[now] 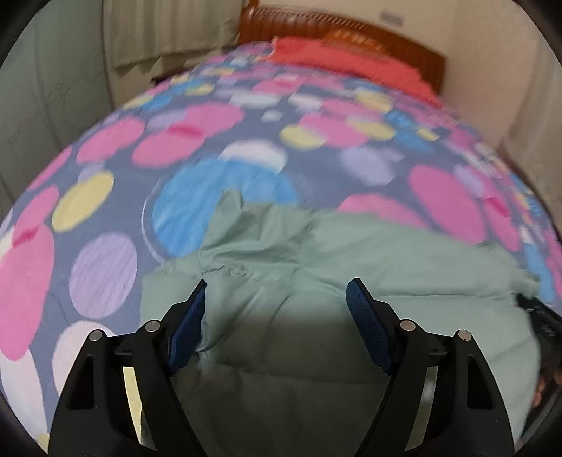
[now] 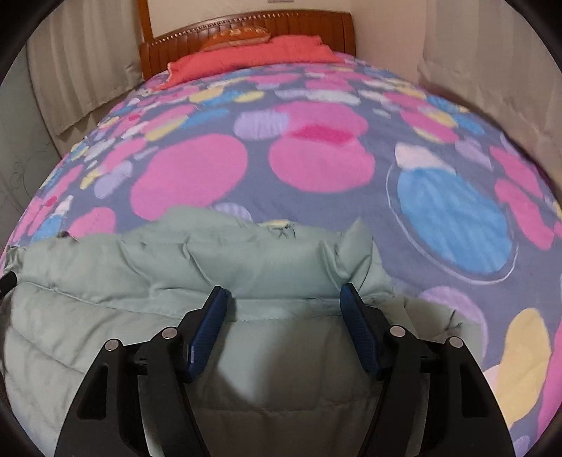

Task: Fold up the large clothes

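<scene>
A pale green padded jacket (image 1: 316, 267) lies bunched on the bed's dotted cover, at the near end. It also fills the lower left of the right wrist view (image 2: 175, 267). My left gripper (image 1: 275, 291) is open, its blue pads wide apart just above the jacket's left part. My right gripper (image 2: 282, 297) is open, its pads apart over the jacket's right part, by a quilted seam. Neither holds cloth. The left wrist view is blurred.
The bed cover (image 2: 316, 168) is grey-blue with pink, blue, yellow and lilac dots. A red pillow (image 2: 253, 56) lies by the wooden headboard (image 2: 246, 24). Curtains (image 2: 80, 70) hang on the left, a wall on the right. A dark object (image 1: 542, 316) shows at the jacket's right edge.
</scene>
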Available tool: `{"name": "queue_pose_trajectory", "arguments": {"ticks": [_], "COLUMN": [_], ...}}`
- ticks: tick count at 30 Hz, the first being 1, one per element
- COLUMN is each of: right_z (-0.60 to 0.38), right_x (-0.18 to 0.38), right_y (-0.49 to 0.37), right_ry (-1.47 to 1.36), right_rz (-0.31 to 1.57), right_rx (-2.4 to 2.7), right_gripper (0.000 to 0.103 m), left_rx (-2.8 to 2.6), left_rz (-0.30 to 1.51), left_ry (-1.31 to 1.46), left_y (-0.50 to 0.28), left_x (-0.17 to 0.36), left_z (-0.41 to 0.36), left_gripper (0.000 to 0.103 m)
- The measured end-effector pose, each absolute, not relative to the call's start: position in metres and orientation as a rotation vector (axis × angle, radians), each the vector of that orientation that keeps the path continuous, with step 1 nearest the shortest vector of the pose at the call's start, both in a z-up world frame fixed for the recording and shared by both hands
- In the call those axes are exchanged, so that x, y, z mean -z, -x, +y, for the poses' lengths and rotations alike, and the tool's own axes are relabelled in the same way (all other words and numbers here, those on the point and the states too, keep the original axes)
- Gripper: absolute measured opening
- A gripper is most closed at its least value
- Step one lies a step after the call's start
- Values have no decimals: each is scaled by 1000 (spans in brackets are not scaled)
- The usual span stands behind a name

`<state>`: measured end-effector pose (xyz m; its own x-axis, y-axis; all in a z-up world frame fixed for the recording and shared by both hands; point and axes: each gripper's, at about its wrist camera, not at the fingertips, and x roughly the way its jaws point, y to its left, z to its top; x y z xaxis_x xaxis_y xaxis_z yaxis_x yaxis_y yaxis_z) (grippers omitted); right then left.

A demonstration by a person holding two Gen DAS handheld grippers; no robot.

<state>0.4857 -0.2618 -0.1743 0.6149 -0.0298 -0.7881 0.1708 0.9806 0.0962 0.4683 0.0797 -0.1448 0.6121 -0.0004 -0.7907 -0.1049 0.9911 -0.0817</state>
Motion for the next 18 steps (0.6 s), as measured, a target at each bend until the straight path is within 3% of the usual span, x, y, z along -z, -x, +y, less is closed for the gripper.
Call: {"name": "queue_pose_trajectory", "arguments": {"ticks": [11, 18], "right_z": [-265, -281], "right_x": [153, 139], "right_y": [-459, -398], "right_ry": [-204, -243], "right_rz": [870, 851], "right_rx": [123, 127], "right_gripper": [67, 67], "left_rx": [-50, -73], "left_rz": [895, 881], "left_ry": [217, 359], "left_y": [-440, -372], "left_x": [122, 115], "left_z": [104, 136], "left_gripper": [78, 82]}}
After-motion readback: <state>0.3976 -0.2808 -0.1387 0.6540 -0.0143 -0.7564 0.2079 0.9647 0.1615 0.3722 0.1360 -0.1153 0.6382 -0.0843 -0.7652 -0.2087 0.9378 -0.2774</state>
